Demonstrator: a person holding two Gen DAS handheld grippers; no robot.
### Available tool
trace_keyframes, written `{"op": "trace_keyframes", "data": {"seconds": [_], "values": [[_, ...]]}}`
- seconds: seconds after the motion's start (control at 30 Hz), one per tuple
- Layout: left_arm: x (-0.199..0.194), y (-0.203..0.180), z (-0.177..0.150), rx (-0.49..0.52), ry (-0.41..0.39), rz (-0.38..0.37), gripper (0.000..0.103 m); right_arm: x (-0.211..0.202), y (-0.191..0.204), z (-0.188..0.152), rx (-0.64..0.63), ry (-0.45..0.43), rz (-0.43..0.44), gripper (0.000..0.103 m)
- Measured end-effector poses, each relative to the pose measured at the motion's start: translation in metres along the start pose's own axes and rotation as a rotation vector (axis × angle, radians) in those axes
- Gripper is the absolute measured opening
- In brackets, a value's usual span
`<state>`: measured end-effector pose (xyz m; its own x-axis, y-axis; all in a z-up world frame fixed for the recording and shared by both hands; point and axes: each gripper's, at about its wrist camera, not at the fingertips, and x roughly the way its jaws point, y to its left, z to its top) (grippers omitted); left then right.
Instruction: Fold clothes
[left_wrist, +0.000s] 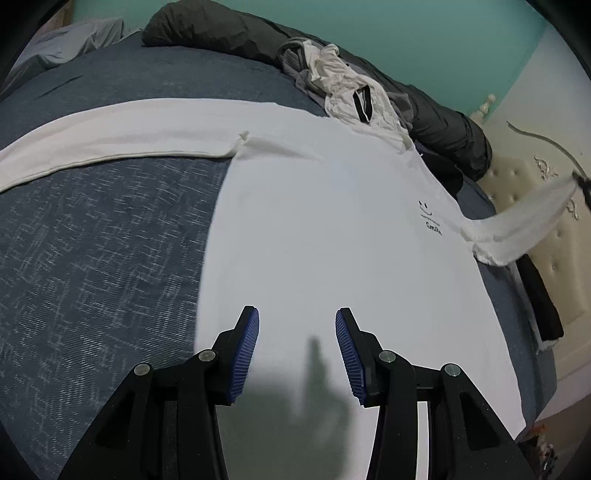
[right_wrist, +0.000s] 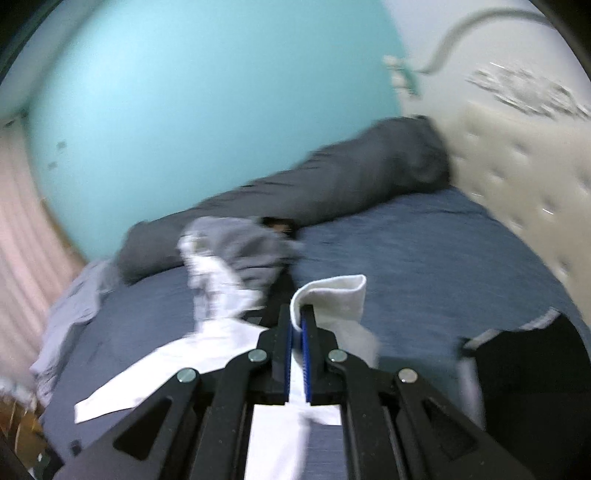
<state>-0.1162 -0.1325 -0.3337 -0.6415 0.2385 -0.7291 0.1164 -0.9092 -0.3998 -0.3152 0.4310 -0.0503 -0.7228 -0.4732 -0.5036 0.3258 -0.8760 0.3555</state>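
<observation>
A white long-sleeved shirt (left_wrist: 332, 229) with a small smile print lies flat on the blue bedspread (left_wrist: 92, 240). One sleeve (left_wrist: 110, 136) stretches out flat to the left. My left gripper (left_wrist: 297, 317) hovers open above the shirt's lower body with nothing between its blue pads. The other sleeve (left_wrist: 517, 229) is lifted off the bed toward the right edge of the left wrist view. In the right wrist view, my right gripper (right_wrist: 298, 321) is shut on that sleeve's cuff (right_wrist: 332, 299), which curls over the fingertips above the bed.
A heap of grey and white clothes (left_wrist: 332, 81) lies at the far side of the bed against a long dark grey roll of bedding (left_wrist: 221, 33). A cream tufted headboard (left_wrist: 524, 206) stands to the right. A black garment (left_wrist: 543, 299) lies at the bed's right edge.
</observation>
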Motion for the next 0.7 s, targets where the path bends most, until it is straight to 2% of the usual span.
{"op": "trace_keyframes", "data": {"seconds": [0.13, 0.23, 0.37, 0.47, 0.6, 0.7], "values": [[-0.010, 0.003, -0.002, 0.014, -0.021, 0.003, 0.047, 0.014, 0.090, -0.008, -0.067, 0.063, 0.120, 0.004], [-0.019, 0.001, -0.003, 0.045, -0.041, -0.003, 0.047, 0.024, 0.152, -0.033, -0.104, 0.092, 0.248, 0.004], [-0.029, 0.003, -0.004, 0.051, -0.058, -0.014, 0.047, 0.051, 0.226, -0.095, -0.124, 0.188, 0.395, 0.004], [-0.032, 0.004, -0.009, 0.059, -0.051, -0.016, 0.047, 0.084, 0.262, -0.161, -0.185, 0.311, 0.410, 0.004], [-0.032, 0.004, -0.013, 0.073, -0.035, -0.022, 0.047, 0.131, 0.274, -0.246, -0.215, 0.486, 0.371, 0.004], [-0.032, 0.006, -0.014, 0.069, -0.030, -0.025, 0.047, 0.144, 0.271, -0.280, -0.183, 0.539, 0.359, 0.005]]}}
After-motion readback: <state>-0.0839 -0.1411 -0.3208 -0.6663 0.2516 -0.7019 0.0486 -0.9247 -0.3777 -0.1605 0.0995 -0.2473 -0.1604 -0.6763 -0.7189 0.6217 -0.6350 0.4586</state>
